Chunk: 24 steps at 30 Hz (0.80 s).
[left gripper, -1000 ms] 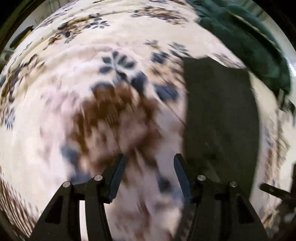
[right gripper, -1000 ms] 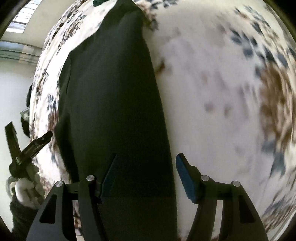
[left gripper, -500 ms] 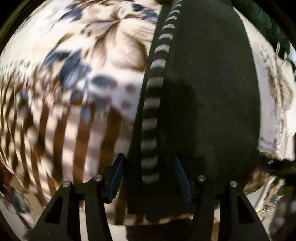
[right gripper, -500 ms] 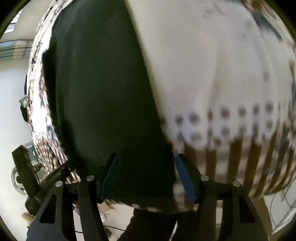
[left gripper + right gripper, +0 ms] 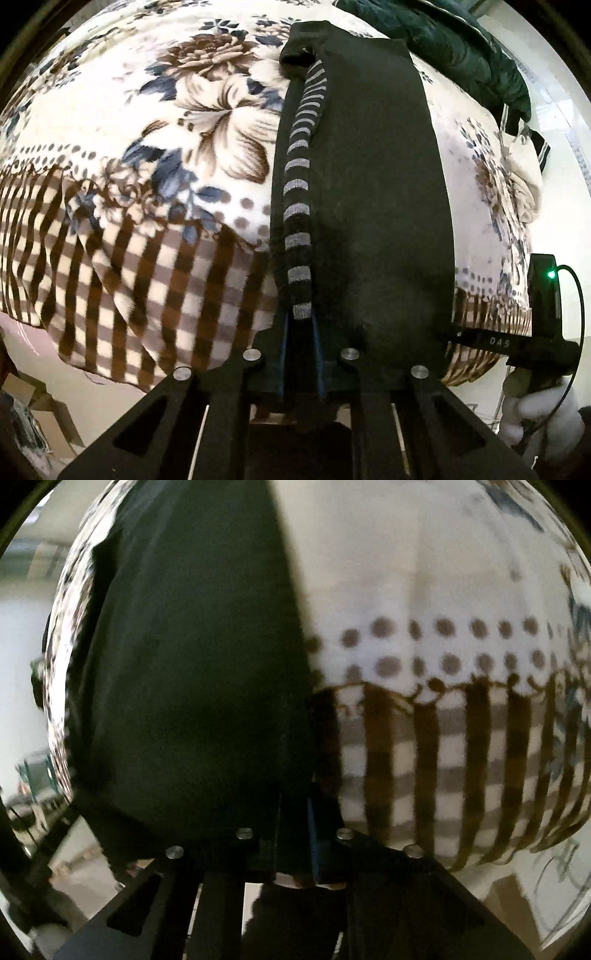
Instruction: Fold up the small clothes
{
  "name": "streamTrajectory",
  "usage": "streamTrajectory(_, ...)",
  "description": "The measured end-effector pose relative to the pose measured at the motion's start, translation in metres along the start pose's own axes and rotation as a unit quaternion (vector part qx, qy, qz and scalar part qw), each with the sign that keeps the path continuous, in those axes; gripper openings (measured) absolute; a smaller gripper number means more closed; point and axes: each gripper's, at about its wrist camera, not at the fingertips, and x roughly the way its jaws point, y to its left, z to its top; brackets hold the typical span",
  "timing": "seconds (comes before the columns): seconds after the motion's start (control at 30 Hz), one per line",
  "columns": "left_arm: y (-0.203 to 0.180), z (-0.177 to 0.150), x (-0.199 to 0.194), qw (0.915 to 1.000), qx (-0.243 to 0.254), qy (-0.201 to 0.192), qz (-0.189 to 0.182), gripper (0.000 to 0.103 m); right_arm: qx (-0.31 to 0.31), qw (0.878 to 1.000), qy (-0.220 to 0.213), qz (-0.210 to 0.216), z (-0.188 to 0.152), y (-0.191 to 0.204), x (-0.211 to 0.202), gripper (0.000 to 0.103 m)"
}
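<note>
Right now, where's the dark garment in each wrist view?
Left wrist: dark garment runs centre to right of centre, striped strip on its left edge, near hem in the left gripper.
Right wrist: left half of the picture, near corner in the right gripper.
Shared landmark: floral blanket.

We see our left gripper (image 5: 300,354) with its fingers (image 5: 282,350) pinched close on the near hem of a dark garment (image 5: 373,184), right at the end of its grey-striped band (image 5: 301,192). The garment lies lengthwise on a floral blanket (image 5: 166,122). Beyond the garment's far end sits a green cloth (image 5: 469,48). Right of the garment, our right gripper (image 5: 517,341) shows partly.
</note>
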Motion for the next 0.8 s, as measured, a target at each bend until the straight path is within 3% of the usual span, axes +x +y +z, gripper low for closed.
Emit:
streamTrajectory(0.23,0.055,-0.004,0.053,0.9971,-0.016,0.055,0.049,0.002,-0.009,1.000,0.017,-0.003,-0.006,0.015,0.017,0.013)
streamTrajectory(0.3,0.064,-0.005,0.051,0.9970,-0.030,0.062,0.034,0.002,0.004,1.000,0.021,0.010,-0.006,0.009,0.017,0.015)
streamTrajectory(0.37,0.071,-0.005,0.043,0.9963,-0.060,0.060,-0.007,0.004,0.016,0.999,0.023,0.027,-0.004,0.006,0.016,0.033)
streamTrajectory(0.4,0.074,-0.005,0.038,0.9944,-0.085,0.051,-0.038,0.004,0.024,0.999,0.020,0.039,-0.004,0.004,0.016,0.047)
streamTrajectory(0.43,0.076,-0.005,0.035,0.9928,-0.096,0.045,-0.056,0.011,0.030,0.998,0.018,0.048,0.001,0.002,0.017,0.050)
streamTrajectory(0.5,0.078,-0.004,0.035,0.9909,-0.098,0.038,-0.083,0.039,0.038,0.997,0.018,0.058,0.003,-0.002,0.020,0.050)
streamTrajectory(0.53,0.076,-0.003,0.041,0.9907,-0.099,0.039,-0.085,0.060,0.041,0.997,0.019,0.064,0.003,-0.002,0.024,0.050)
streamTrajectory(0.67,0.055,0.007,0.074,0.9912,-0.078,0.053,-0.092,0.062,0.065,0.992,0.029,0.104,0.008,-0.015,0.037,0.059)
streamTrajectory(0.8,0.037,0.004,0.063,0.9956,-0.070,0.045,-0.043,0.061,0.076,0.990,0.031,0.116,0.007,-0.011,0.048,0.060)
